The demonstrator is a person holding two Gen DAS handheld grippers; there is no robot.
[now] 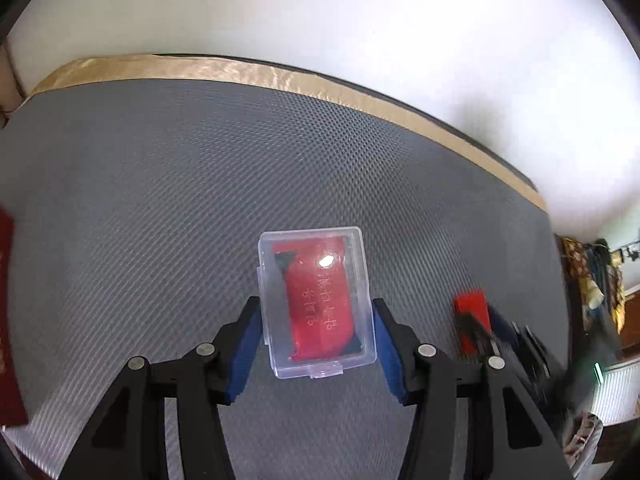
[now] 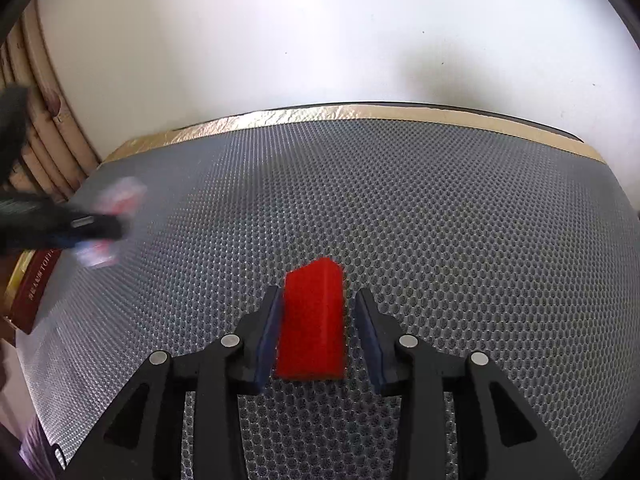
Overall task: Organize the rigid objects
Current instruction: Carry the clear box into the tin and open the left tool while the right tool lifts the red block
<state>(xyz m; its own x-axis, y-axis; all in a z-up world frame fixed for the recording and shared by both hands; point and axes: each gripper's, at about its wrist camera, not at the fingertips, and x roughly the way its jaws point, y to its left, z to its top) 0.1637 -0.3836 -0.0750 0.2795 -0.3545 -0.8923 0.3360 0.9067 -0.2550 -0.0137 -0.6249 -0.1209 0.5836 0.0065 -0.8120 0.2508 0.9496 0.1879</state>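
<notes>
A clear plastic case (image 1: 316,300) with a red card inside sits between the blue pads of my left gripper (image 1: 316,308); both pads touch its sides, so the gripper is shut on it over the grey mesh mat (image 1: 200,184). In the right wrist view a red block (image 2: 314,320) lies between the fingers of my right gripper (image 2: 316,300); the left pad touches it and the right pad stands a little apart, so the jaws are open. The right gripper and red block (image 1: 470,312) show blurred in the left wrist view. The left gripper with its case (image 2: 108,220) shows blurred at the left of the right wrist view.
A dark red book (image 2: 38,284) lies at the mat's left edge, also showing in the left wrist view (image 1: 8,320). A gold strip (image 1: 240,70) borders the mat's far edge against a white wall (image 1: 360,20). Clutter (image 1: 596,276) stands at the far right.
</notes>
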